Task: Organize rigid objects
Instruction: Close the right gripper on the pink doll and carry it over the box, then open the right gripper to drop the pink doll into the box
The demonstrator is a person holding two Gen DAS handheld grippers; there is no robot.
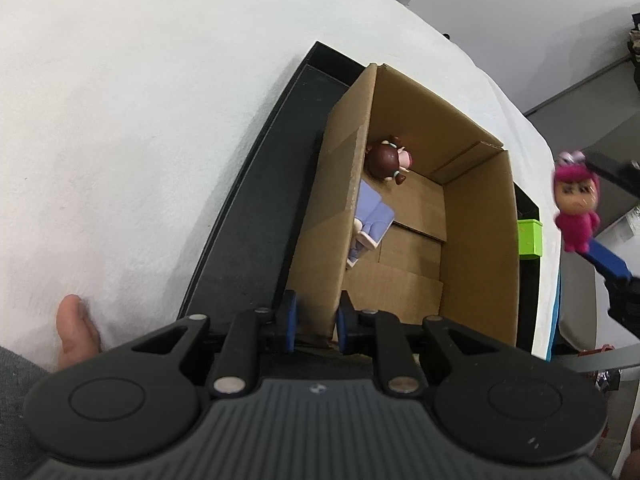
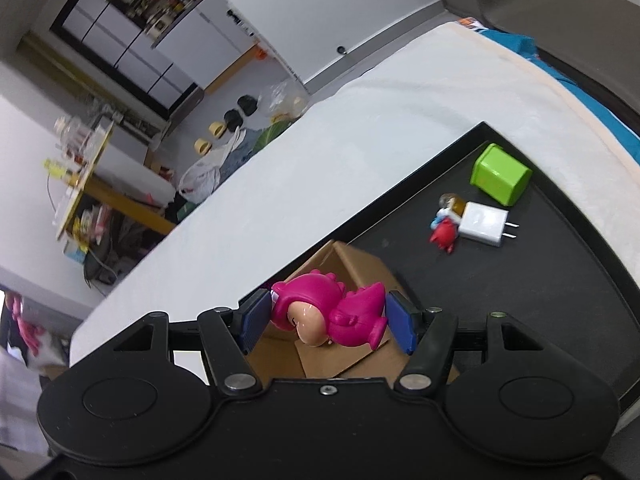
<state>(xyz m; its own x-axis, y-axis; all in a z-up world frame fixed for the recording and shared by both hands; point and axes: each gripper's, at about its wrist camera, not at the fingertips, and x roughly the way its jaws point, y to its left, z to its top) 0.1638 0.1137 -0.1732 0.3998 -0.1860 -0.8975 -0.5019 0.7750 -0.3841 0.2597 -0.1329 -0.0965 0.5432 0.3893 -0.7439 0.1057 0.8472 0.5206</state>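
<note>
Right tongs [image 2: 328, 322] clamp pink figurine [image 2: 332, 316] in air just beside cardboard box [image 1: 404, 240], above black tray [image 2: 520, 280]. Left tongs [image 1: 316, 316] pinch box wall. Risk: rounded toy slips, or early release lands outside box on tray.

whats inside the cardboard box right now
In the cardboard box lies one brown-haired doll in light purple, along the wall that the left tool pinches. That wall hides part of her body.
</note>
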